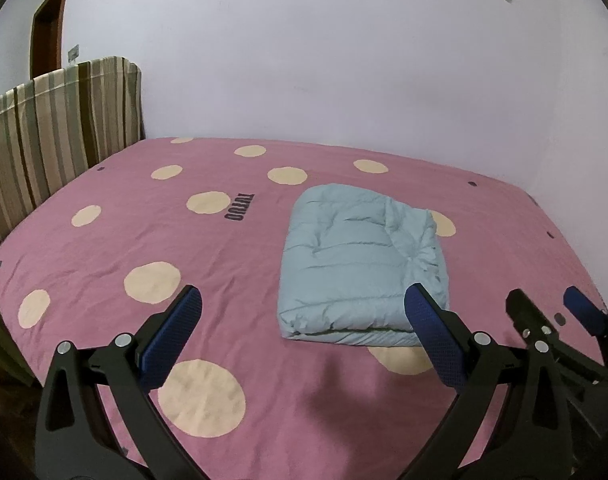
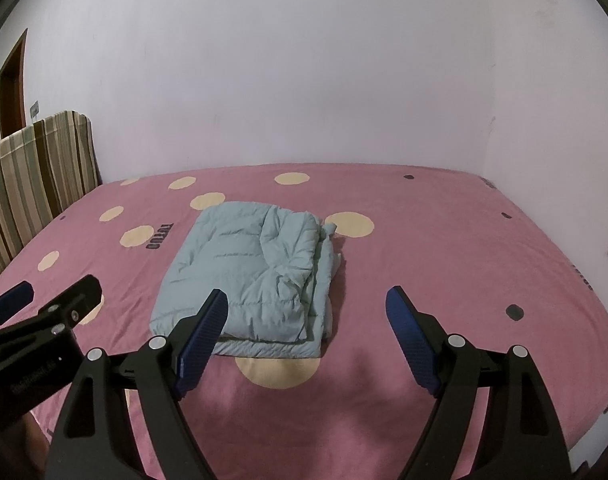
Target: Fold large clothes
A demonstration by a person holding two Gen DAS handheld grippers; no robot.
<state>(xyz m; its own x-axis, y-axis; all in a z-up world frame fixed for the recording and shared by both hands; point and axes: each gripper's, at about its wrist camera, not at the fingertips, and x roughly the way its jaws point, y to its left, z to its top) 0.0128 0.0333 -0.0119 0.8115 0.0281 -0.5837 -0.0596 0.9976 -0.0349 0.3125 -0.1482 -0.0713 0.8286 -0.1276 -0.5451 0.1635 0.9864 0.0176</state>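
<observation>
1. Left tool: jaws wide apart, nothing between the blue pads. It hovers over the near part of the bed, tipped downward.
2. Right tool: jaws likewise wide apart, empty, tipped downward at the left tool's right side; each wrist view catches the other tool at its edge.
3. Folded jacket: pale blue, quilted, a squarish bundle lying flat on the bed just beyond both sets of fingertips. In the left view the right-hand pad overlaps its near right corner; in the right view the left-hand pad overlaps its near left edge. Contact cannot be confirmed.
4. Sheet: pink with cream dots; dark lettering beside the jacket, upside down, reads roughly "TUTUO".
5. Far: striped headboard cover at left, plain wall behind.
</observation>
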